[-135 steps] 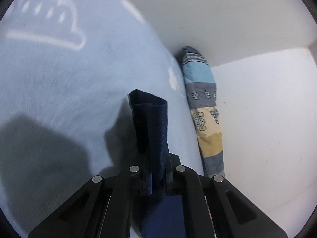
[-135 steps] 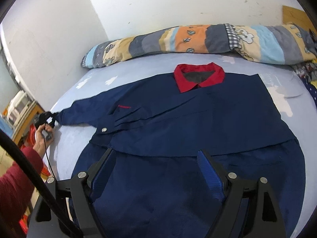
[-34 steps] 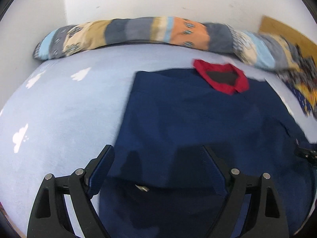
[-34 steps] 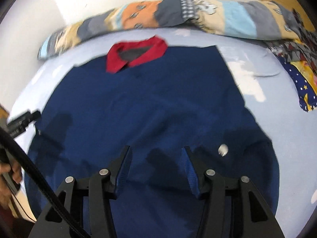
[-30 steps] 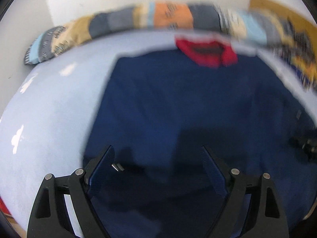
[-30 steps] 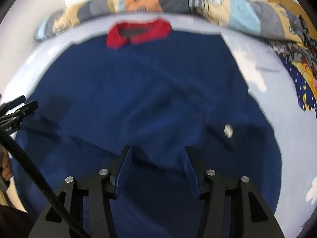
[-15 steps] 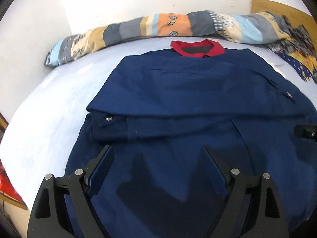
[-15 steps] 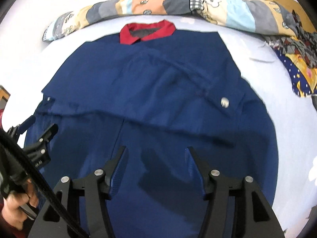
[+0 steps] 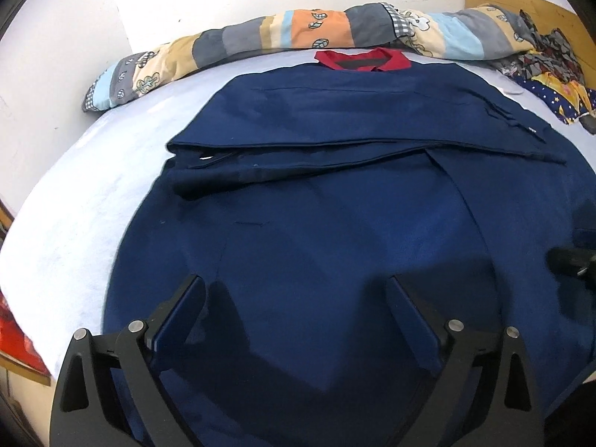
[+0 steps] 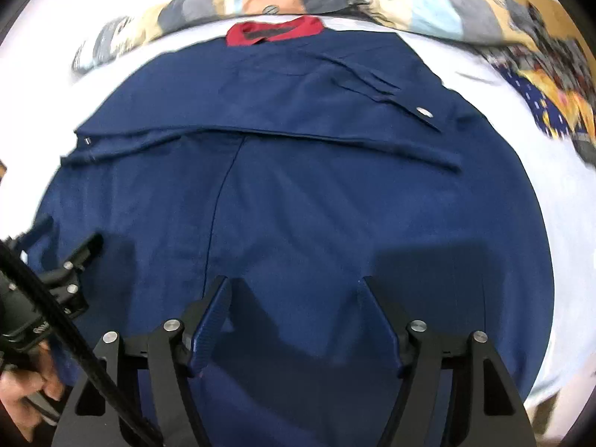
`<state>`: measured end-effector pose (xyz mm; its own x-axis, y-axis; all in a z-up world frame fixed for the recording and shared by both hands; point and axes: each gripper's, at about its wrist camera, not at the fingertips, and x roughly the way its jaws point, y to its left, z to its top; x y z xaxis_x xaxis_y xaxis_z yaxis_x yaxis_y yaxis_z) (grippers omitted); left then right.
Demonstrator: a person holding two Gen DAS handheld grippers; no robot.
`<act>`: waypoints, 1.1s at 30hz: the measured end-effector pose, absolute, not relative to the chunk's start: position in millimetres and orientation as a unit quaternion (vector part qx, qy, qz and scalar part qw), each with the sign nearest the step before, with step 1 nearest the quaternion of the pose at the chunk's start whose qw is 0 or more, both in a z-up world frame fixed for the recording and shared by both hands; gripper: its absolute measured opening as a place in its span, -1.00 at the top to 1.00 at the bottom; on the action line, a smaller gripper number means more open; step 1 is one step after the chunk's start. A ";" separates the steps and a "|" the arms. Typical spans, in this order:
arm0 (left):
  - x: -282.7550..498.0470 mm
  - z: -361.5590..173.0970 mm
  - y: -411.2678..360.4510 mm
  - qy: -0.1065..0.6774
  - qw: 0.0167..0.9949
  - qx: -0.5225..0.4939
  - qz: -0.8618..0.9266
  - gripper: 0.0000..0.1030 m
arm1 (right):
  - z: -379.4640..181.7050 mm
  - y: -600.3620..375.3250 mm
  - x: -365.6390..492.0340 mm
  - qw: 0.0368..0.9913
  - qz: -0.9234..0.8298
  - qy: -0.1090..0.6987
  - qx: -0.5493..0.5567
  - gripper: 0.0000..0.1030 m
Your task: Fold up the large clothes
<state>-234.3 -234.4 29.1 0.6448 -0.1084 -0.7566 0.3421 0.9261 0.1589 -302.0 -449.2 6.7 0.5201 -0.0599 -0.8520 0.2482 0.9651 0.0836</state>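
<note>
A large navy shirt [image 9: 335,205] with a red collar [image 9: 363,59] lies flat on the bed, both sleeves folded across its chest. It also shows in the right wrist view [image 10: 298,186], red collar [image 10: 273,31] at the far end. My left gripper [image 9: 294,290] is open and empty above the shirt's lower hem, left side. My right gripper [image 10: 294,290] is open and empty above the hem, right of centre. The left gripper also shows in the right wrist view [image 10: 63,260], and the right gripper at the left wrist view's right edge [image 9: 573,260].
A patchwork bolster [image 9: 298,33] lies along the wall behind the collar. Patterned clothes [image 9: 551,74] are heaped at the far right. The pale blue sheet [image 9: 74,223] shows left of the shirt, and the bed edge is near at bottom left.
The left gripper has let go of the sleeve, which now lies folded across the chest. Both grippers have pulled back toward the hem, and the right one has opened a little wider.
</note>
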 end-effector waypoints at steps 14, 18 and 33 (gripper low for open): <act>-250.5 49.6 -185.9 0.443 0.881 0.103 -0.132 -0.88 | 27.5 -455.5 -369.5 0.880 -0.053 0.444 0.161 -0.46; -246.6 64.8 -131.5 0.474 0.869 0.056 -0.128 -0.88 | 55.5 -509.0 -407.2 0.884 -0.080 0.406 0.219 -0.46; -261.1 24.7 -25.8 0.592 0.773 -0.144 -0.177 -0.26 | 2.4 -602.0 -474.0 0.788 -0.109 0.424 0.432 -0.47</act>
